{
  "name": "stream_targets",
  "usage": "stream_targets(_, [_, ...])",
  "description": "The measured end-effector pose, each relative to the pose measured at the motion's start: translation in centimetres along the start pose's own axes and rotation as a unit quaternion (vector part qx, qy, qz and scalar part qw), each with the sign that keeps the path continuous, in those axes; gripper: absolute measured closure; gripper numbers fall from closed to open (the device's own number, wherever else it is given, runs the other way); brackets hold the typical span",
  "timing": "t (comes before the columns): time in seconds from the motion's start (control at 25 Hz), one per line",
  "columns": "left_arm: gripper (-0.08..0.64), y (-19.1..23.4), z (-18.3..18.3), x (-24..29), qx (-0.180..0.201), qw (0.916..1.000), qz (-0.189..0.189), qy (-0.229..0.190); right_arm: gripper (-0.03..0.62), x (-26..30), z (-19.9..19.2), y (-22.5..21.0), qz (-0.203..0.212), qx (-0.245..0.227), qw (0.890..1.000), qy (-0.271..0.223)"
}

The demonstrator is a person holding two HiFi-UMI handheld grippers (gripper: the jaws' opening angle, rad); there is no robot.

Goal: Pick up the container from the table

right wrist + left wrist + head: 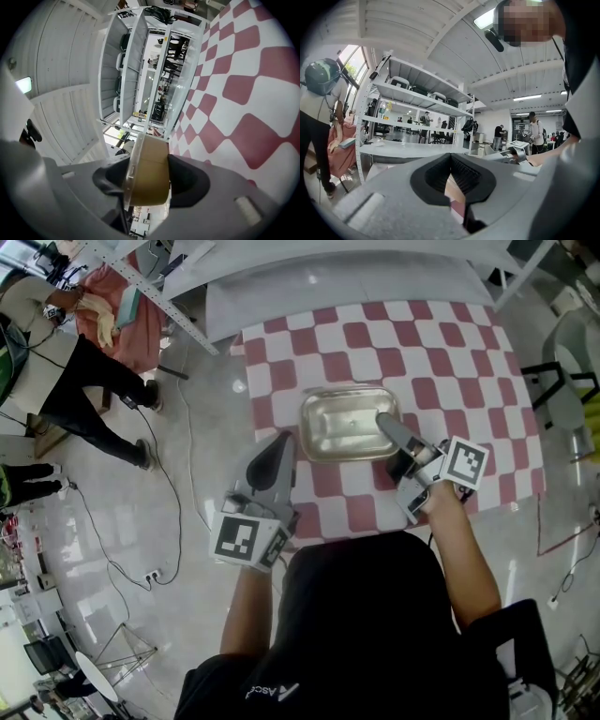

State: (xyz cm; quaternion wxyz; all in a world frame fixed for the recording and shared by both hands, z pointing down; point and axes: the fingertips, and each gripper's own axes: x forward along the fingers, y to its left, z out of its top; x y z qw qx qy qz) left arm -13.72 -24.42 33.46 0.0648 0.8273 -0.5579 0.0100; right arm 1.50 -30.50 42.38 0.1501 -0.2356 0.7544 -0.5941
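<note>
Your right gripper is clamped on the container — its pads pinch the thin metal wall at the tray's near right corner, with the rolled rim showing just outside one pad. The container lies over the checkered tabletop, around the middle of its near half. I cannot tell whether its base has left the cloth. Your left gripper hangs at the near left edge of the tabletop, its jaws together with nothing between them. It is near the container's left corner but not touching it.

For the lift, I judge that a one-corner hold on a wide, shallow tray will let the far side sag and swing. Raise it straight and slowly, hold your wrist level, and don't loosen the pinch. The wall looks smooth and could slide out from between the pads if the tray tips.

Room is good — the cloth around the container is bare on every side, so there is nothing to snag. Mind the grey shelf along the far edge of the tabletop and the chair off to the right. A person stands well apart on the left, with cables on the floor that side.
</note>
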Motion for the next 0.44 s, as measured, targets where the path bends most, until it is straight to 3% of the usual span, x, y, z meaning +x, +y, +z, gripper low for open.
stream_targets(0.44, [0.551,-0.22,0.09,0.29,0.004,1.0000,-0.005,-0.003,0.362,-0.30,0.22,-0.18,-0.002,0.001,1.000,-0.004])
